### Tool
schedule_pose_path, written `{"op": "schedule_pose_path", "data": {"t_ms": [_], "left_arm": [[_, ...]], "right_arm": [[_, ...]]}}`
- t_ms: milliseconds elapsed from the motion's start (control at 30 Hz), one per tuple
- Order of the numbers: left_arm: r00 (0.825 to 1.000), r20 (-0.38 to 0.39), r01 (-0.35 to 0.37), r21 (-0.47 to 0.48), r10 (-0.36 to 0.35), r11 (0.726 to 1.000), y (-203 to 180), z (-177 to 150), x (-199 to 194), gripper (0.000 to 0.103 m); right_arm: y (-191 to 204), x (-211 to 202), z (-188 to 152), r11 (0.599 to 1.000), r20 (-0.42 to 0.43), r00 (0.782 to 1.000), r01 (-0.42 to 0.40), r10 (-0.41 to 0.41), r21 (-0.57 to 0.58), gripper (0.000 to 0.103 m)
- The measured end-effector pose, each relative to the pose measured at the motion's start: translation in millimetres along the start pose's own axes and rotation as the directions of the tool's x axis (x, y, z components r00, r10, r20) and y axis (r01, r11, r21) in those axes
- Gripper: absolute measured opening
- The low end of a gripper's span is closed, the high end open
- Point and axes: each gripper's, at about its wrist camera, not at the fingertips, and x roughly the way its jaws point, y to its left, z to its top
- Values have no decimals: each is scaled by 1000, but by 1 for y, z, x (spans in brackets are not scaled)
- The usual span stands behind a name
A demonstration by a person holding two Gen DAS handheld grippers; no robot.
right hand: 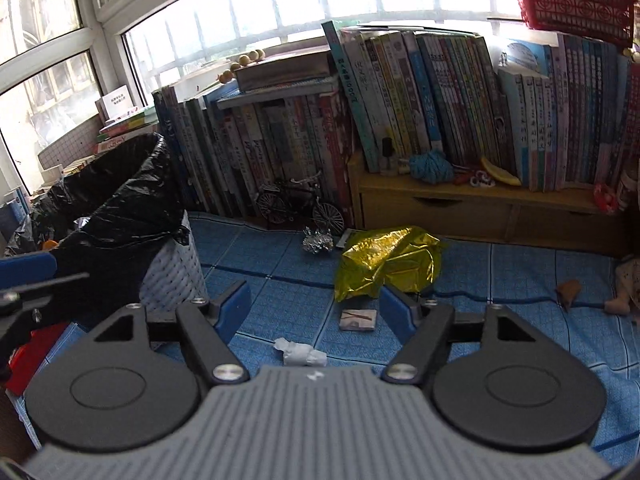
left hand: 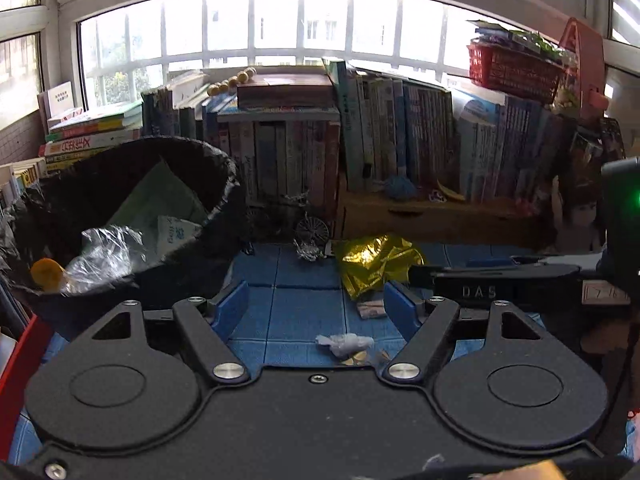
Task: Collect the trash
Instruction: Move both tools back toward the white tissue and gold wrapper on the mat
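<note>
Daylight pours through a wide barred window point(left hand: 280, 24) that runs along the back of the room, with more panes point(right hand: 44, 60) on the left side. Below it a long row of books point(right hand: 440, 108) stands upright, some on a low wooden drawer unit point(right hand: 480, 204), others stacked flat at the left. A red plastic basket point(left hand: 516, 68) sits on top of the books at the right. The floor is covered by blue foam mats point(right hand: 500, 304) with dark seams between the tiles.
</note>
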Motion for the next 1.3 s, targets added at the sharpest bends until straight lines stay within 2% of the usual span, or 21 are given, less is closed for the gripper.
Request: {"op": "schedule_pose_path", "data": {"t_ms": [367, 500, 800, 1000, 1067, 1167, 1300], "left_arm": [[986, -164, 27, -39, -33, 999, -12, -58, 91, 68], [979, -197, 42, -27, -47, 999, -22, -67, 126, 67], [961, -276, 26, -29, -33, 999, -38, -83, 192, 63], [947, -317, 27, -46, -40, 999, -38, -91, 211, 42], [948, -318, 18, -35, -29, 999, -39, -92, 212, 26], [952, -304, 27, -41, -38, 999, -37, -92, 209, 21], [957, -288, 21, -34, -30, 999, -35, -89, 202, 19]], "right_arm": [[-41, 42, -7, 1000, -91, 996, 9, -7, 16, 79], [-54, 62, -11, 1000, -113, 994, 0, 2, 12, 79], [-79, 93, -25, 996, -165, 986, 0, 15, 88, 79], [-84, 104, -30, 996, -185, 982, -7, 24, 90, 79], [-86, 107, -31, 996, -191, 981, 1, 16, 90, 79], [-85, 115, -32, 997, -201, 979, 12, 4, 83, 79], [-79, 132, -28, 999, -224, 974, 11, -2, 40, 79]]}}
